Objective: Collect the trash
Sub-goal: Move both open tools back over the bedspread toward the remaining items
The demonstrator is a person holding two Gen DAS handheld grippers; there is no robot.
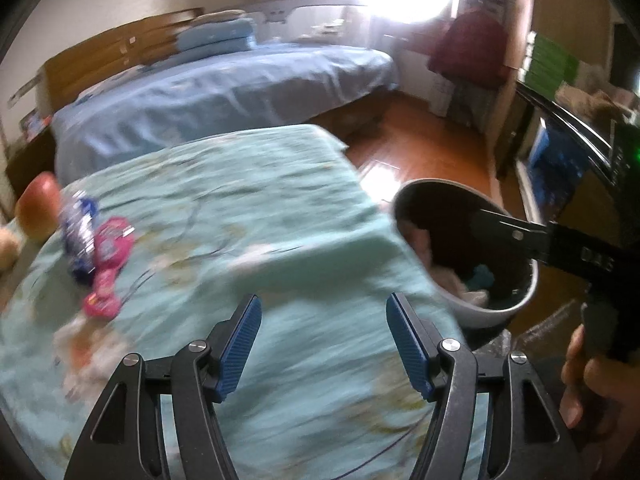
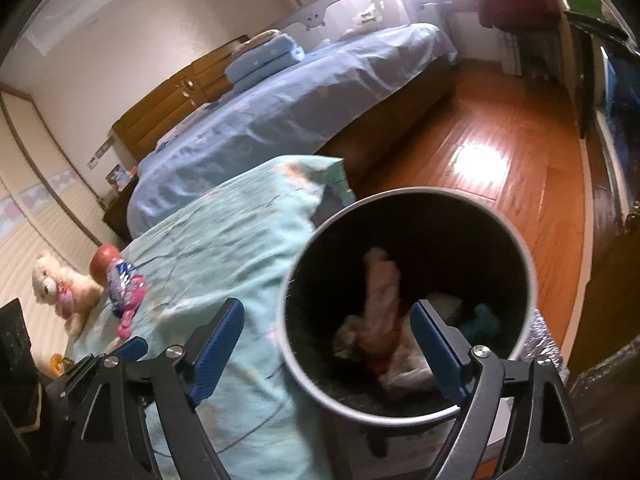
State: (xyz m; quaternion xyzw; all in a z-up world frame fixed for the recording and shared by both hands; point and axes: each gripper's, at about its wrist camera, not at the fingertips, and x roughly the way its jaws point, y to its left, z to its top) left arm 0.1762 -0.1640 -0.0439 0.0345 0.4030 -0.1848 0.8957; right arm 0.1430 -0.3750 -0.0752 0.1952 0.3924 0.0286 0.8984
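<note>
Left gripper [image 1: 322, 344]: jaws stand apart, nothing between the blue pads; it hangs over the teal cloth [image 1: 248, 208] at lower centre of the left wrist view. Right gripper [image 2: 328, 344]: jaws wide apart, likewise empty, poised over the mouth of the bin [image 2: 408, 408], which fills the lower right of the right wrist view.

We note crumpled pale paper [image 2: 380, 292] and a small teal scrap [image 2: 486, 320] already lying inside the bin. Paper looks blurred, so we cannot tell whether it is at rest.

Remaining trash, as we judge it: a blue-and-white wrapper [image 1: 78, 236] and a pink wrapper [image 1: 108, 256], touching one another at the left edge of the left wrist view, well apart from the bin. A red apple [image 1: 38, 208] sits just beside them, and a plush bear [image 2: 60, 288] shows further left in the right wrist view; we take neither for trash.

Step in hand, our judgement: go back for the wrappers. To do it well:
- use the left gripper, the nearer of the two;
- come down on one wrapper only, pads either side of a raised fold, not flat on the cloth;
- avoid pinching the cloth with it, since it may drag;
- keep clear of the apple, which could roll;
- carry over the bin rim before parting the jaws.

Left wrist view is smeared; wrapper edges are hard to place.
</note>
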